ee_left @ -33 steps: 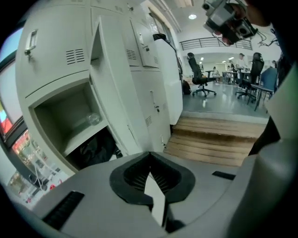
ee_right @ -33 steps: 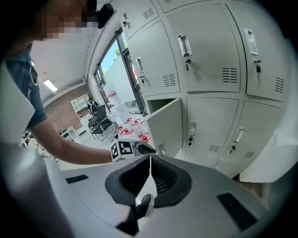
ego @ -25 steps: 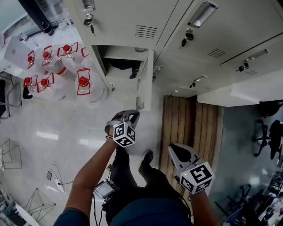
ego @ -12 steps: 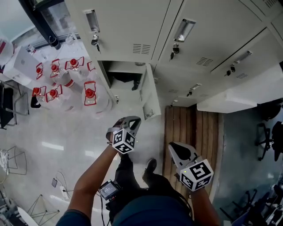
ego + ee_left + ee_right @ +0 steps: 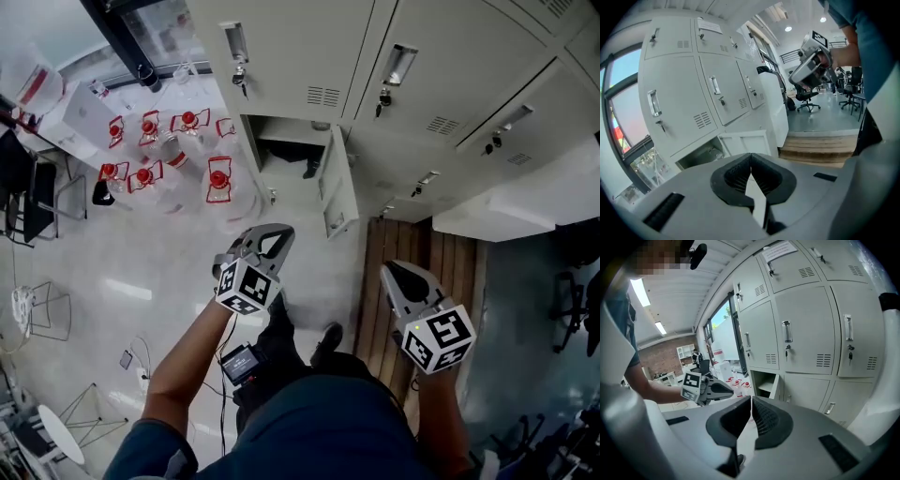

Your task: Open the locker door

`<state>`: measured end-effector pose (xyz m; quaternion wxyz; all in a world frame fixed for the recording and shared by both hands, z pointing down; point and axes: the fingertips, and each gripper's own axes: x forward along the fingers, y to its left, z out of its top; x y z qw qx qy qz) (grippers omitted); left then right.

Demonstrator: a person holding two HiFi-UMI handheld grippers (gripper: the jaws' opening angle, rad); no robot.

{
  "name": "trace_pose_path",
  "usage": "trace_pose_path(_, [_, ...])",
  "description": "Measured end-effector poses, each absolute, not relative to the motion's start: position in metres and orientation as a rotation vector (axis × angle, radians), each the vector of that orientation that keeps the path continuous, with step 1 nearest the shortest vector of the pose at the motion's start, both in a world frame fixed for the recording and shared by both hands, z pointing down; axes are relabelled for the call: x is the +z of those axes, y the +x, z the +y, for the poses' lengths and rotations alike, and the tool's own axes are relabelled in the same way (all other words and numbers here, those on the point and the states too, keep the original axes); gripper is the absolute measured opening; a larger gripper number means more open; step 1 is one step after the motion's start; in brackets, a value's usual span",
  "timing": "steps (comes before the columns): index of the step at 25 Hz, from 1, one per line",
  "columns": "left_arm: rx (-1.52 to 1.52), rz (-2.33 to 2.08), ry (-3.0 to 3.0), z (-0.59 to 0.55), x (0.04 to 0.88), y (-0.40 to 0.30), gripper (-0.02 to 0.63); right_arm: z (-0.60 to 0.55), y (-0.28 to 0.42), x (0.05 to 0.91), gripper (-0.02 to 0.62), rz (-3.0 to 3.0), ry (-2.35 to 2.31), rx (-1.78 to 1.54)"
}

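No text, brand or number can be read anywhere. A white paper sheet (image 5: pixel 780 248) is stuck on an upper locker (image 5: pixel 787 275) at about 12 o'clock in the right gripper view and shows again at 11 o'clock in the left gripper view, with print too small to make out in either. The black-and-white square markers (image 5: pixel 244 284) near 6 o'clock in the head view are patterns only, with no letters or digits.
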<state>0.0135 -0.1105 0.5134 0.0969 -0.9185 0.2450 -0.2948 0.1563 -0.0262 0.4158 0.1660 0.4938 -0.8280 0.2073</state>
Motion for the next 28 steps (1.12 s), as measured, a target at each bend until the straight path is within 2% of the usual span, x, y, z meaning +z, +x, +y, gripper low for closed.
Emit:
trace_pose_path(17, [-0.644,1.009,-2.605,-0.085,0.337,-0.063,0.018,-0.013,0.173,0.332,0.037,-2.471,1.411,0.465])
trace_pose_path(28, [-0.542,0.986,-2.545,-0.047,0.26,-0.05,0.018,-0.006,0.176,0.279,0.037,-2.569,1.358,0.324])
